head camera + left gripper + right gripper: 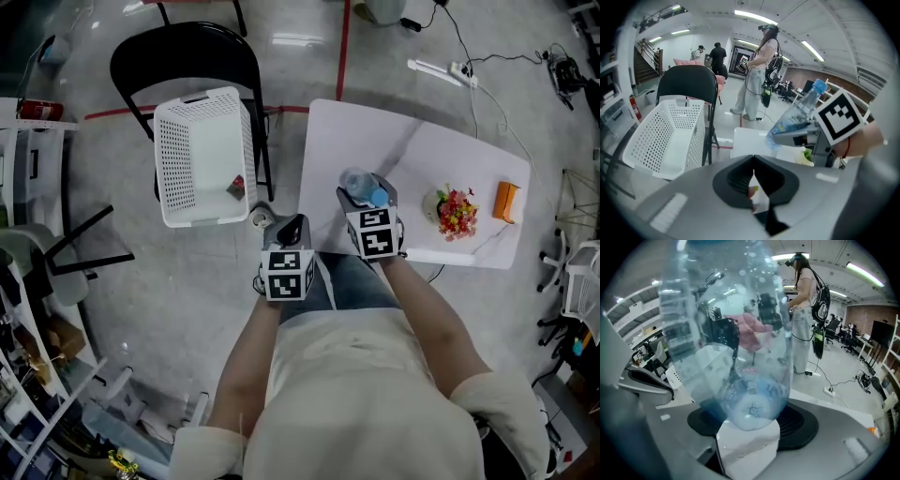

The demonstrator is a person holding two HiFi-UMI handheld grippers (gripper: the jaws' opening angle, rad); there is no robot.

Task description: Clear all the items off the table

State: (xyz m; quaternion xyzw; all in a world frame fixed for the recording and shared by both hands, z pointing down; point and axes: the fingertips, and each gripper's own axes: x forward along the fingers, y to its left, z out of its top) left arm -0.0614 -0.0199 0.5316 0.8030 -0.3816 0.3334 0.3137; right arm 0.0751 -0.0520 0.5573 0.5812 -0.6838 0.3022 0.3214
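Observation:
My right gripper [368,199] is shut on a clear plastic bottle [357,183] with a blue cap, lifted over the near left part of the white table [337,141]. In the right gripper view the bottle [736,343] fills the picture, its base wedged between the jaws. The left gripper view shows the same bottle [799,115] tilted, cap upward. My left gripper [292,225] hangs off the table's left edge, jaws shut with nothing seen in them [752,161]. A bunch of red and yellow flowers [455,214] and an orange item [506,202] lie on the table's right side.
A white perforated basket [202,155] sits on a black folding chair [178,56] left of the table, with a small red item [236,186] inside. A person with a backpack [757,70] stands beyond the table. Cables and a power strip [445,70] lie on the floor.

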